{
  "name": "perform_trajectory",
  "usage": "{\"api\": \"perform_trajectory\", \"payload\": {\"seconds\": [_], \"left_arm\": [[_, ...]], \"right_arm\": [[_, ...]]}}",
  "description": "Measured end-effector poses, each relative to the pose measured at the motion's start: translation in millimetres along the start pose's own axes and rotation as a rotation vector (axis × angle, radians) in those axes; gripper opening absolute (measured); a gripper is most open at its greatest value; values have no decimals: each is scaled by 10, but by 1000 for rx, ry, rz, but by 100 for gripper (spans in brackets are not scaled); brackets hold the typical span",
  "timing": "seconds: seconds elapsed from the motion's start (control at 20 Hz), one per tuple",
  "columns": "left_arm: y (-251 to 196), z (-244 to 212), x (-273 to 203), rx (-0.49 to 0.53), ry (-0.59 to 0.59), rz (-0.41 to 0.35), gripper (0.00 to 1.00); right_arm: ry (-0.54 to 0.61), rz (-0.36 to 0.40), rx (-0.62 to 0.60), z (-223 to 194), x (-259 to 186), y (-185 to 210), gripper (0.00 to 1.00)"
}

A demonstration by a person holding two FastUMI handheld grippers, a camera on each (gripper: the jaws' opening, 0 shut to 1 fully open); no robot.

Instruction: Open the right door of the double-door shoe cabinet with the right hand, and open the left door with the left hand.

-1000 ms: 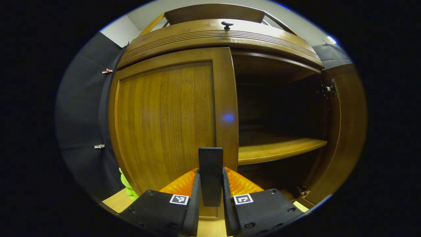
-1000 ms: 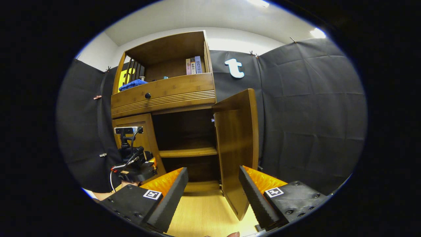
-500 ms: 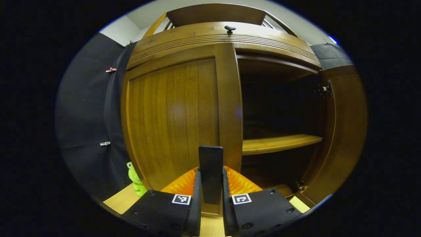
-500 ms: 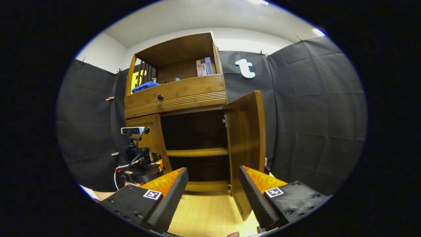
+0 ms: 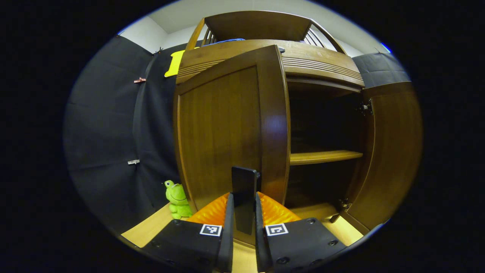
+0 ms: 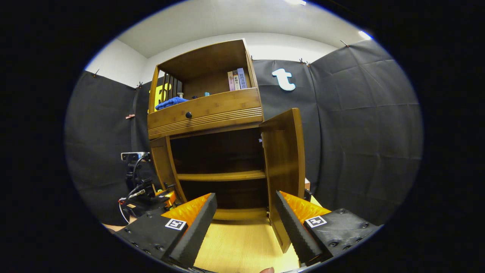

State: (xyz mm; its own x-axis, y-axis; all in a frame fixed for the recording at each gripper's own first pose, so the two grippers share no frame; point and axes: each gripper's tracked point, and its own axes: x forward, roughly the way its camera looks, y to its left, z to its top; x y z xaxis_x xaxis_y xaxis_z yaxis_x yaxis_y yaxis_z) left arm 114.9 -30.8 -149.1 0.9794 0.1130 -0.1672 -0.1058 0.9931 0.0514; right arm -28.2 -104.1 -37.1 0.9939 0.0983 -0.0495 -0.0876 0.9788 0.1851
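In the left gripper view, the left gripper is closed on the flat dark handle of the shoe cabinet's left door, a glossy brown wood panel swung partly outward. The right door stands wide open, baring a pale wooden shelf. A green plush frog sits by the cabinet's foot. In the right gripper view, the right gripper hangs wide apart and empty, back from the cabinet, above the light wood floor.

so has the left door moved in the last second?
Yes. The left door has swung outward from the drawer front, pulled by the left tongs.
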Motion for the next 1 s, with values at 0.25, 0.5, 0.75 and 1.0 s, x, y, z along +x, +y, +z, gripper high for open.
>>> {"api": "perform_trajectory", "payload": {"seconds": [0.25, 0.5, 0.75, 1.0], "left_arm": [[357, -72, -313, -26, 2, 15, 23], [666, -122, -530, -15, 3, 19, 19], [838, -182, -657, -11, 2, 10, 17], [1159, -208, -756, -38, 4, 67, 17]], "right_arm": [[-2, 29, 6, -7, -8, 187, 100], [10, 64, 3, -74, -31, 437, 100], [11, 74, -2, -100, -45, 590, 100], [10, 70, -1, -118, -69, 694, 98]]}}
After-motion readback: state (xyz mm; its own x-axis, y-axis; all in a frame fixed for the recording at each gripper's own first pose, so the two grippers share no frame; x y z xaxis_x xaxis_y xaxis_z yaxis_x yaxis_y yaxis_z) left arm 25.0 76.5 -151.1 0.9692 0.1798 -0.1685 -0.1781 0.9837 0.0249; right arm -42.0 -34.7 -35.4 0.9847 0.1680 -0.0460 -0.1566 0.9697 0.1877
